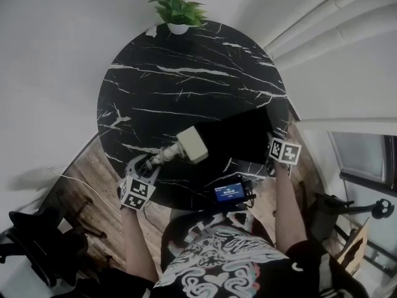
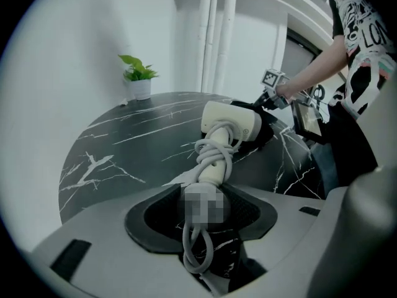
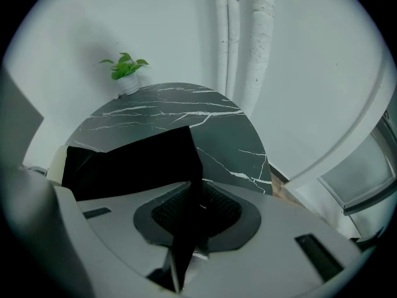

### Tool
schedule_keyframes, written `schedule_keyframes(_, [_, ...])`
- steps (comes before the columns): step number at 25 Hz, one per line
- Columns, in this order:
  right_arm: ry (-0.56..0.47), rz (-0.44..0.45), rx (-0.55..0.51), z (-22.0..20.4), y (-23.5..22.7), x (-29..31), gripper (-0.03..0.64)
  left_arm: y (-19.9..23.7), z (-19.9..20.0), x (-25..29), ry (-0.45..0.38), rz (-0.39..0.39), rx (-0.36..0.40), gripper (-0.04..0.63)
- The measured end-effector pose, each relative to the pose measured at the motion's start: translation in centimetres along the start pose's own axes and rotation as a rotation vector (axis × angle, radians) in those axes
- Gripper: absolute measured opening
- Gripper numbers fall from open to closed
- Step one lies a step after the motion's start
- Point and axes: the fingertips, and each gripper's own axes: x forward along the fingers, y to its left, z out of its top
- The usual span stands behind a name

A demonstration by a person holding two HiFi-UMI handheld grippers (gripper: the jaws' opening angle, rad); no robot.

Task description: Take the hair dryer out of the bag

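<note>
A round black marble table with white veins stands against a plain white wall, over a wood-plank floor. A small potted plant sits at the table's far edge, and pale pipes run up the wall behind on the right. Near the person's edge of the table lies a small device with a lit blue screen.

A black bag lies flat on the right half of the table. The right gripper has its jaws pressed together on a fold of the bag's fabric at the right end, and the cloth hangs down between the pads.

The cream hair dryer lies just left of the bag, its blocky head against the bag's left edge and its handle pointing away towards the person. From here I can't tell whether the front of the head is inside the bag's mouth. A pale cord is wound round the handle, with a loop hanging below. The left gripper clamps the end of that handle, jaws held fairly wide by its thickness
</note>
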Motion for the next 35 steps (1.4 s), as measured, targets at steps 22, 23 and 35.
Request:
schedule_keyframes(22, [-0.45, 0.073, 0.086, 3.4, 4.6, -11.2, 0.101, 1.3, 14.7, -8.1, -0.606, 0.155, -0.072, 0.213])
schedule_keyframes(23, [-0.473, 0.079, 0.077, 3.8, 5.1, -11.9, 0.083, 1.2, 15.1, -8.5, -0.618, 0.172, -0.08, 0.18])
schedule_keyframes(35, [-0.63, 0.151, -0.047, 2.0, 10.1, -19.2, 0.021, -2.1, 17.8, -9.6, -0.641, 0.217, -0.097, 0.015])
